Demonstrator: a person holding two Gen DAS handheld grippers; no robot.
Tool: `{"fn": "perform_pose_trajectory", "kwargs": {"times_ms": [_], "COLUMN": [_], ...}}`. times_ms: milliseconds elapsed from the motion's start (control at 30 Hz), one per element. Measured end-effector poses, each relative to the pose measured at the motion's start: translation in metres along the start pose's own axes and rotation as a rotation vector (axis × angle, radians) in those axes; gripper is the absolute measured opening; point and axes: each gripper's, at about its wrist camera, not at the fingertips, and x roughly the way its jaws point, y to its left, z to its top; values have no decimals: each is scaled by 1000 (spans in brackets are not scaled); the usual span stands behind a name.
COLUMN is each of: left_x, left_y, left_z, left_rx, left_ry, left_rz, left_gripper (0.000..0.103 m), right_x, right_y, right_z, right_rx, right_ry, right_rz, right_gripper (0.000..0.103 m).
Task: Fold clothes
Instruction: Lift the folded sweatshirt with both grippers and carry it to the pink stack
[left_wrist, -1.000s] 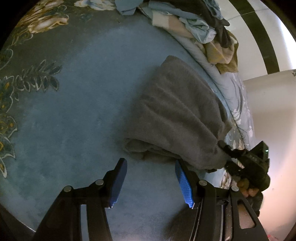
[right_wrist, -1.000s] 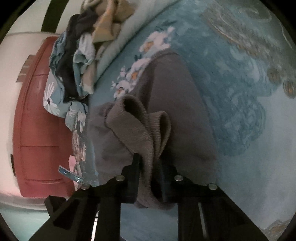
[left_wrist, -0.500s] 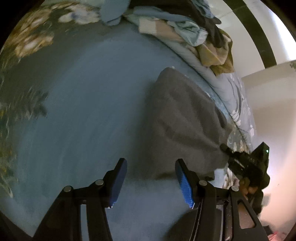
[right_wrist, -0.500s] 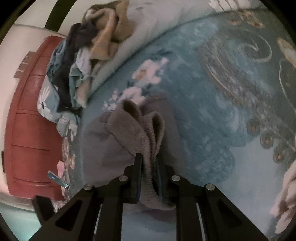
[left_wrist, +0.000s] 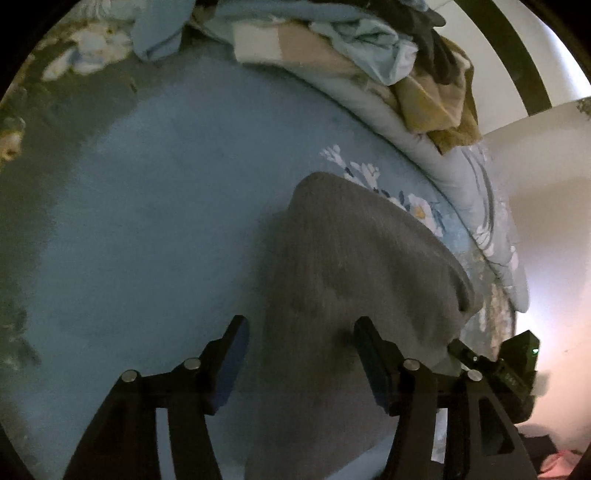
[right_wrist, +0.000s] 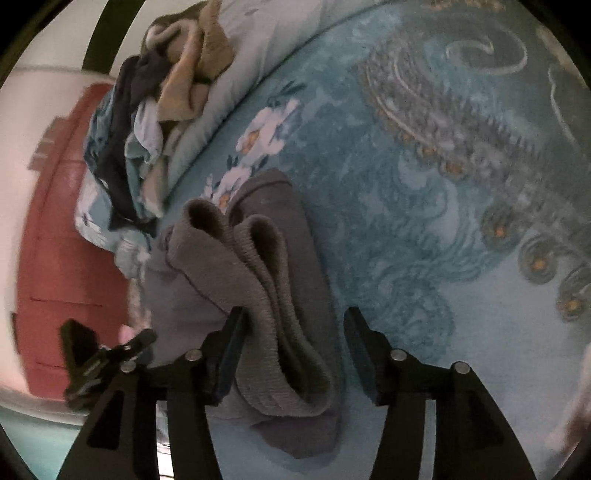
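Item one: my right gripper (right_wrist: 293, 347), jaws opening, not pressing. The bunched ridges of a grey-brown knitted garment (right_wrist: 258, 280) lie between them, resting against the left finger and apart from the right one.

Item two: my left gripper (left_wrist: 301, 358), jaws also opening, set fairly wide. The same grey-brown knitted garment (left_wrist: 354, 266) runs down between them in the left wrist view; its cloth lies close to the right finger, but I cannot tell whether it touches.

Item three: the garment itself, folded over in layers, lying on a blue bedspread with floral and scroll pattern (right_wrist: 424, 206), near the bed's edge.

Item four: a loose heap of unfolded clothes in tan, pale blue and black (right_wrist: 166, 122), piled on a pale quilted blanket (left_wrist: 417, 147) beyond the garment.

Item five: a red panelled cabinet (right_wrist: 62, 258) beside the bed. Contents not visible.
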Motion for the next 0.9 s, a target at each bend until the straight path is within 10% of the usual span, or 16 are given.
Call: {"fn": "perform_pose_trajectory", "kwargs": {"times_ms": [300,567,900], "left_x": [17,-6,-42], "left_y": [10,-17,-55], "left_z": [-8,-27,-54], "left_rx": [-49,20,84], "left_ry": [15,-67,-105], "left_rz": [-44,1,-63], "left_gripper": [62,23,22], "right_x": [4,-13,-65], "right_y": [0,22,40], "right_z": [3,-3,-23], "right_rx": [33,9,-21], "right_ry": [14,-2,-38], "right_rz": [82,24,31], "right_gripper": [35,23,21]}}
